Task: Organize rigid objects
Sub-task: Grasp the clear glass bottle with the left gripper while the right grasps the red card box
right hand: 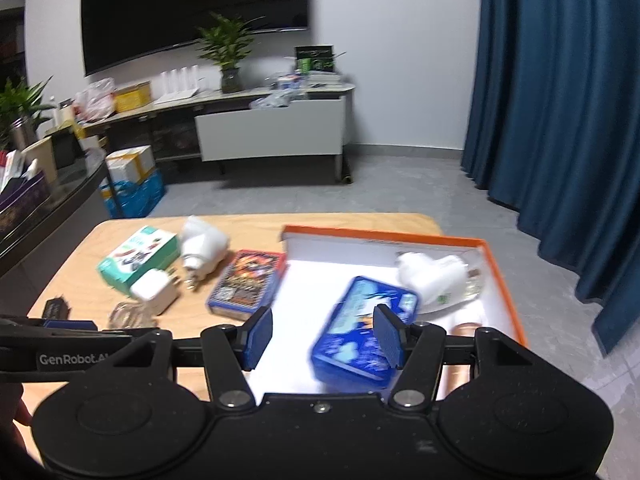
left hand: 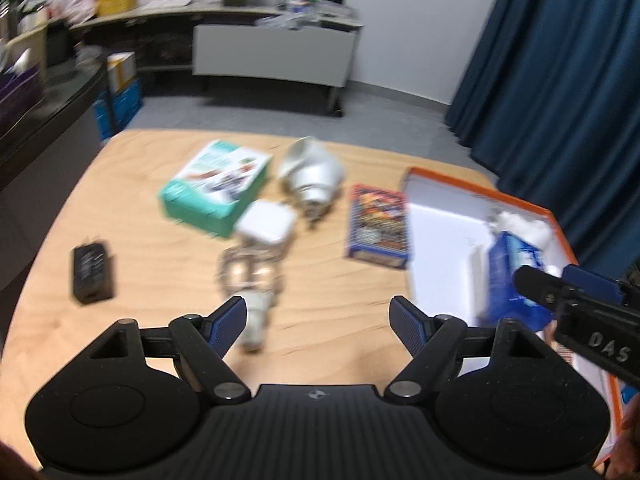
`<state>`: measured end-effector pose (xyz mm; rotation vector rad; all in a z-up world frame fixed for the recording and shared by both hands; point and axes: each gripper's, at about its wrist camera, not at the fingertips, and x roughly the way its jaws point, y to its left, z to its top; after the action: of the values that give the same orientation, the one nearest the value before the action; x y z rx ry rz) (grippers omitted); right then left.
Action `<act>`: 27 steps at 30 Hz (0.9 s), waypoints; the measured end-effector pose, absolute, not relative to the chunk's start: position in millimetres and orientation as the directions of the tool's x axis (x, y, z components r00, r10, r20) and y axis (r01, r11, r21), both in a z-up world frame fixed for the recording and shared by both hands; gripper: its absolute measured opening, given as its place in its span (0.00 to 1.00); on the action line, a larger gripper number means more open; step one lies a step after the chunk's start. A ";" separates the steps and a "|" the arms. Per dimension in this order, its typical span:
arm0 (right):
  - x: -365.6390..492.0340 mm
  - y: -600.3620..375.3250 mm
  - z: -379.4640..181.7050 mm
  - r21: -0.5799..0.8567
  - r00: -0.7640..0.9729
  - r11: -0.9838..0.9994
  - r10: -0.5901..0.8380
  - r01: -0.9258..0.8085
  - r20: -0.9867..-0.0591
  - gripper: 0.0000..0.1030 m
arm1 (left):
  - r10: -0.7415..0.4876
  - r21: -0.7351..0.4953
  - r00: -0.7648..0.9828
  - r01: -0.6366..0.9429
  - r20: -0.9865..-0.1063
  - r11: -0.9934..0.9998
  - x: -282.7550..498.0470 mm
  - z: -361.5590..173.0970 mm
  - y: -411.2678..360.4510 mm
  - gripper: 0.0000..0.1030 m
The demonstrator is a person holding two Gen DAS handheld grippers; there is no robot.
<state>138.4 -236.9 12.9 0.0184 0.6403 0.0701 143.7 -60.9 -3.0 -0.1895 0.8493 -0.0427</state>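
Observation:
My left gripper (left hand: 319, 320) hangs open over the wooden table (left hand: 340, 292) with nothing between its pads. Beyond it lie a white plug (left hand: 256, 320) on a coiled cable (left hand: 248, 266), a white charger (left hand: 266, 226), a green box (left hand: 216, 188), a white bulb-shaped adapter (left hand: 312, 172), a red and blue card box (left hand: 378, 226) and a black adapter (left hand: 93, 276). My right gripper (right hand: 325, 336) is open above the orange tray (right hand: 496, 264). A blue box (right hand: 356, 340) lies tilted in the tray just beyond its pads, which do not press on it.
A white lumpy object (right hand: 430, 276) and a copper-coloured cylinder (right hand: 458, 378) also lie in the tray. Past the table's far edge are grey floor, a low white cabinet (right hand: 272, 132) and a blue curtain (right hand: 560, 100) on the right. A dark counter (left hand: 48, 112) borders the left.

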 end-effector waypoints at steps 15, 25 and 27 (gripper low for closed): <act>141.1 -216.8 0.1 0.047 0.776 0.993 0.112 -0.107 -0.620 0.66 | -0.057 -0.170 0.645 -0.115 -0.762 0.979 149.9 -29.2 -18.7 0.81; 148.3 -219.6 -5.7 0.058 0.768 0.993 0.117 -0.104 -0.629 0.66 | -0.051 -0.148 0.628 -0.103 -0.777 0.984 169.8 -38.7 -27.8 0.81; 150.7 -218.4 -7.7 0.060 0.765 0.993 0.119 -0.104 -0.634 0.66 | -0.047 -0.144 0.626 -0.104 -0.779 0.984 172.4 -40.4 -28.9 0.81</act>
<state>150.7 -218.4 -7.7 0.0215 0.6899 0.1211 172.4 -28.9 -40.4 -0.1817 0.8955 0.0331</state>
